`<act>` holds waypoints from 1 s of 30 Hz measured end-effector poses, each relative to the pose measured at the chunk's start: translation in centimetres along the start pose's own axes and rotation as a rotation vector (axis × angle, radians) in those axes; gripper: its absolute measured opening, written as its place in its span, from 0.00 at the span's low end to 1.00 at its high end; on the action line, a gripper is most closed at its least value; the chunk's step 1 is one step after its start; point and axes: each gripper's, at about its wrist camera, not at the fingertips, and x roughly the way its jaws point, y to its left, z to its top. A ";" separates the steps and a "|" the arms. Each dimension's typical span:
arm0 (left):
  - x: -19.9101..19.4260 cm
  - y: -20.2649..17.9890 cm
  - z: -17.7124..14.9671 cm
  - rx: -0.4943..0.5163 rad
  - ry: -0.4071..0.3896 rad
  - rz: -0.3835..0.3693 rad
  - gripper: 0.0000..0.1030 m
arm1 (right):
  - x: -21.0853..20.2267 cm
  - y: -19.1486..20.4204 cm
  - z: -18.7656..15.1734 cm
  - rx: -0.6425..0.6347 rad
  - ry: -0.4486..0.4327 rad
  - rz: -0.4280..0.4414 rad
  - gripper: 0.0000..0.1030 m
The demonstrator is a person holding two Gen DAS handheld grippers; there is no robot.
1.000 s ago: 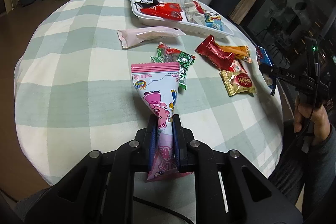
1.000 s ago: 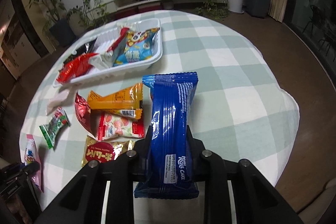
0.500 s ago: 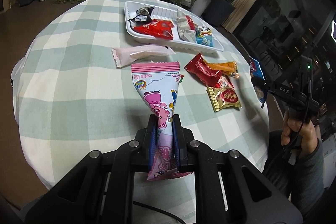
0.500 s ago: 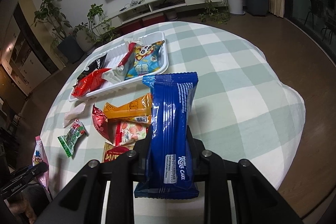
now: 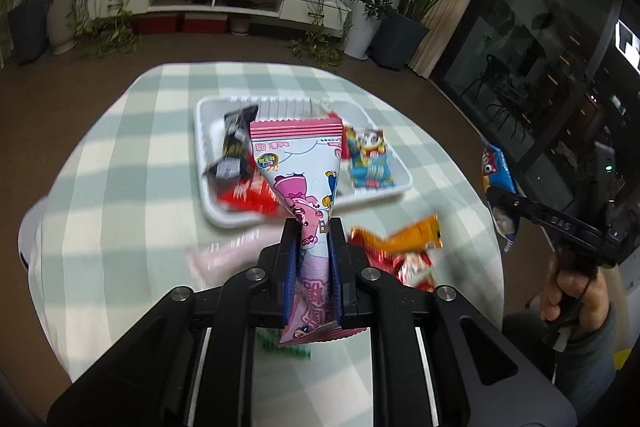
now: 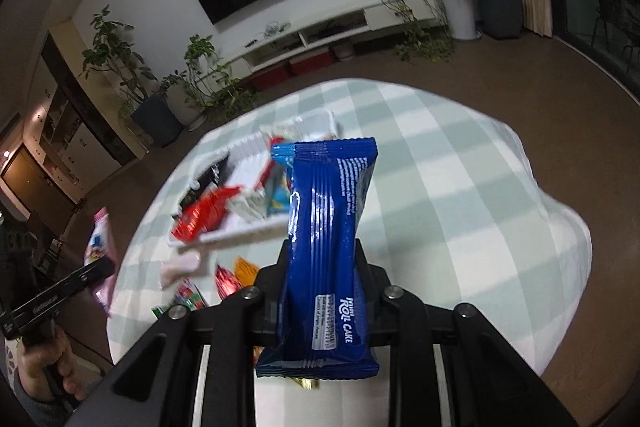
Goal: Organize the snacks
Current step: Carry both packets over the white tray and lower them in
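My left gripper point(image 5: 313, 227) is shut on a pink cartoon snack packet point(image 5: 298, 163) and holds it high above the table, in front of the white tray point(image 5: 202, 131). My right gripper point(image 6: 322, 247) is shut on a blue roll cake packet point(image 6: 326, 227), also raised well above the table. The tray point(image 6: 320, 117) holds a black packet point(image 5: 236, 143), a red packet point(image 6: 204, 215) and a blue cartoon packet point(image 5: 370, 163). Each gripper shows in the other's view: the right one point(image 5: 500, 195) at the table's right edge, the left one point(image 6: 98, 267) at its left edge.
Loose snacks lie on the checked tablecloth point(image 5: 132, 163) near the tray: a pale pink packet point(image 5: 224, 255), an orange one point(image 5: 416, 235), red ones point(image 5: 412, 263) and a green one point(image 6: 188, 297). Potted plants and a TV stand line the far wall.
Both grippers have risen and tilted upward with their packets still held; the table looks smaller and farther, and the tray now sits behind the held packets.
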 end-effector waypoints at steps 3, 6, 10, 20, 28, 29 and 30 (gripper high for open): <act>2.2 -0.2 3.4 0.018 0.009 0.000 0.12 | 0.3 1.6 2.7 -0.033 -0.018 0.041 0.26; 4.3 -0.3 5.9 0.035 0.022 0.003 0.12 | 1.6 4.2 5.7 -0.091 -0.018 0.079 0.26; 7.7 0.4 9.2 0.028 0.052 0.007 0.12 | 4.7 7.3 8.7 -0.151 0.017 0.106 0.26; 16.1 2.8 11.1 0.002 0.138 0.039 0.12 | 15.4 9.8 10.7 -0.169 0.178 0.076 0.26; 19.4 4.9 10.3 -0.024 0.171 0.062 0.13 | 20.4 10.2 10.0 -0.182 0.243 0.040 0.26; 19.7 5.1 10.1 -0.027 0.175 0.064 0.13 | 20.8 10.2 9.9 -0.183 0.249 0.036 0.26; 20.0 5.3 10.0 -0.031 0.175 0.067 0.13 | 21.2 10.1 9.8 -0.184 0.255 0.031 0.26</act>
